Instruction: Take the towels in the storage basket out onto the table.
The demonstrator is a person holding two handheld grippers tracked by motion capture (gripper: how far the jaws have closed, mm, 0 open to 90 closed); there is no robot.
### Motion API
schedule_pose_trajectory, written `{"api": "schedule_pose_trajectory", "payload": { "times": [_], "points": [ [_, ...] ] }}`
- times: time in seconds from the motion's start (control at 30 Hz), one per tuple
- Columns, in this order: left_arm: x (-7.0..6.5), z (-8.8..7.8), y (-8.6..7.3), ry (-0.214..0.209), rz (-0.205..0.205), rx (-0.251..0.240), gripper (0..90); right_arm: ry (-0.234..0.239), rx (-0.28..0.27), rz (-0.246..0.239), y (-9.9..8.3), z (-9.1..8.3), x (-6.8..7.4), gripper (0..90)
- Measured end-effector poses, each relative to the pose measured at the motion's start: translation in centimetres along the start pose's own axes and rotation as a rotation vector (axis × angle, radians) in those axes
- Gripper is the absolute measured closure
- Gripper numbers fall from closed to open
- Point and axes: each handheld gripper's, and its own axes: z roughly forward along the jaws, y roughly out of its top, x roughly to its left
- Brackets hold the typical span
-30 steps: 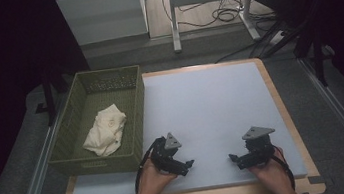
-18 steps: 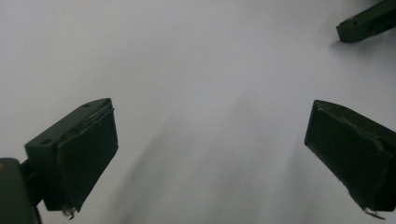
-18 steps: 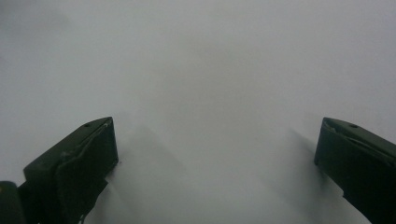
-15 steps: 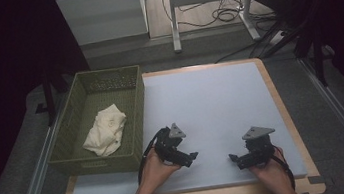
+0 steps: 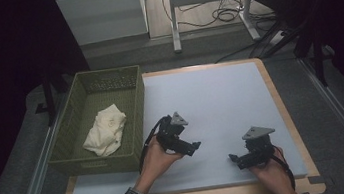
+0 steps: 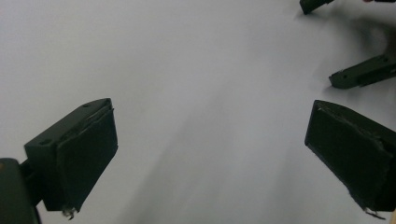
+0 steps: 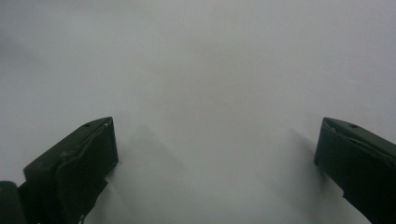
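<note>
the cloth (image 5: 105, 131) lies crumpled in the basket (image 5: 136, 99), left of both tongs. it looks soft and light; pinch a raised fold. left tongs (image 5: 194, 146) and right tongs (image 5: 233, 158) gape empty over the tabletop (image 5: 220, 95).

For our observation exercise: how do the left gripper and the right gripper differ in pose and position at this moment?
The left gripper sits nearer the green basket and points toward the right gripper; the right gripper sits nearer the table's right edge and points back toward the left one. The left gripper is farther from the near edge. Both are open, empty, over the white table.
</note>
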Motion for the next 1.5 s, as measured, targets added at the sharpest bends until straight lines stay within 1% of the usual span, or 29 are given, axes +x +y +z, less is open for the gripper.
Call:
{"api": "schedule_pose_trajectory", "payload": {
  "times": [0.07,0.17,0.27,0.3,0.43,0.5,0.6,0.67,0.9,1.0,1.17,1.5],
  "points": [
    [0.2,-0.1,0.3,0.005,0.003,0.002,2.5,0.000,0.000,0.000,0.0,0.0,0.0,0.0],
    [0.4,-0.4,0.8,0.008,-0.004,0.002,2.2,0.000,0.001,0.001,0.0,0.0,0.0,0.0],
    [1.0,-1.0,1.7,0.011,-0.010,-0.004,2.0,0.000,-0.001,-0.002,0.0,0.0,0.0,0.0],
    [1.0,-1.0,1.7,0.011,-0.010,-0.004,1.9,0.000,-0.001,-0.002,0.0,0.0,0.0,0.0],
    [1.6,-1.9,2.7,0.027,-0.020,-0.011,1.6,0.000,-0.001,-0.003,0.0,0.0,0.0,0.0],
    [1.8,-2.2,3.1,0.034,-0.014,-0.011,1.5,0.001,-0.001,-0.003,0.0,0.0,0.0,0.0],
    [2.1,-2.8,3.7,0.052,-0.018,-0.016,1.4,0.001,-0.003,-0.002,0.0,0.0,0.0,0.0],
    [2.3,-3.1,3.9,0.059,-0.013,-0.011,1.4,0.001,-0.003,-0.002,0.0,0.0,0.0,0.0],
    [3.6,-4.6,4.9,0.084,-0.021,-0.001,1.4,0.001,-0.003,-0.002,0.0,0.0,0.0,0.0],
    [4.3,-5.3,5.1,0.099,-0.031,0.001,1.4,0.001,-0.003,-0.001,0.0,0.0,0.0,0.0],
    [5.8,-6.4,5.0,0.142,-0.049,0.010,1.5,0.001,-0.003,0.000,0.0,0.0,0.0,0.0],
    [8.7,-8.6,3.8,0.215,-0.100,0.024,1.5,0.001,-0.003,-0.001,0.0,0.0,0.0,0.0]
  ]
}}
